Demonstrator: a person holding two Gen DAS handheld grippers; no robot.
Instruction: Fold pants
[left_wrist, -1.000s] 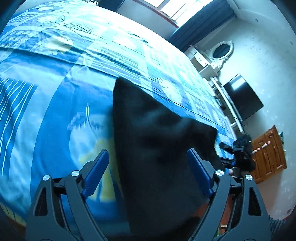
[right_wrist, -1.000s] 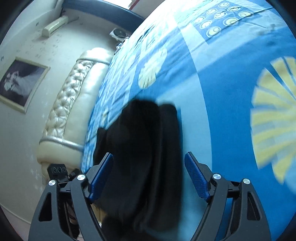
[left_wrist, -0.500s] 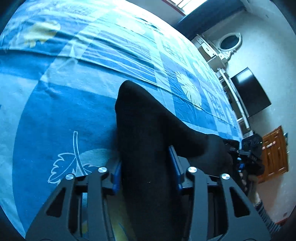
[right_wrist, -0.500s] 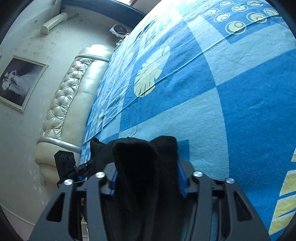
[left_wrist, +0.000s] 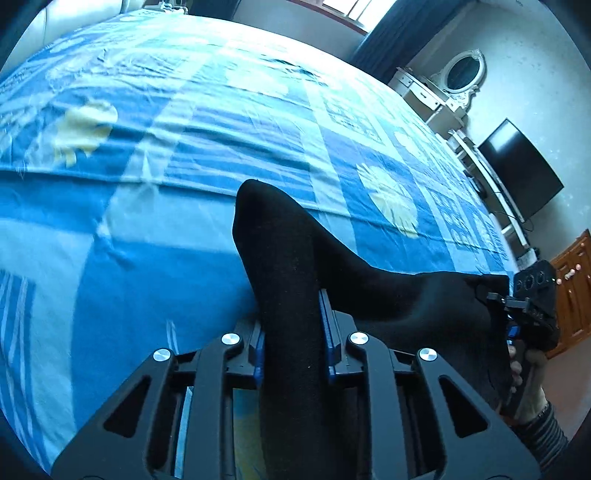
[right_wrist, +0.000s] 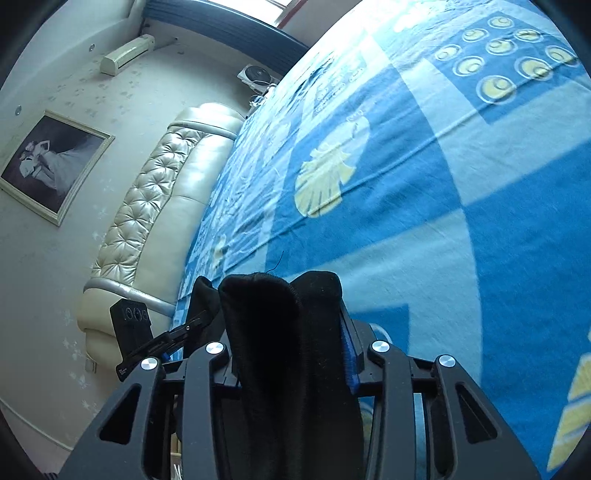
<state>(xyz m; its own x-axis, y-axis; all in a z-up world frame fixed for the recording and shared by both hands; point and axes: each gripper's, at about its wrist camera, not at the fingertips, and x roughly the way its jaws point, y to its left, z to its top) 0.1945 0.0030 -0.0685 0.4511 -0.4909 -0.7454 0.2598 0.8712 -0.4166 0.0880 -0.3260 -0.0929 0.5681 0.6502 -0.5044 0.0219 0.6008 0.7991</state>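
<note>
Black pants (left_wrist: 291, 295): lower length cut off by the bottom edge in both views, bunched fabric hiding most of the blue pads (left_wrist: 325, 325) and the bedspread (left_wrist: 184, 147) beneath it.

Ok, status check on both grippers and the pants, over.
Left gripper jaws closing on black pants. Right gripper jaws closing on a bunched end of them. Pants span between both, above the blue bedspread. Nothing in the way.
</note>
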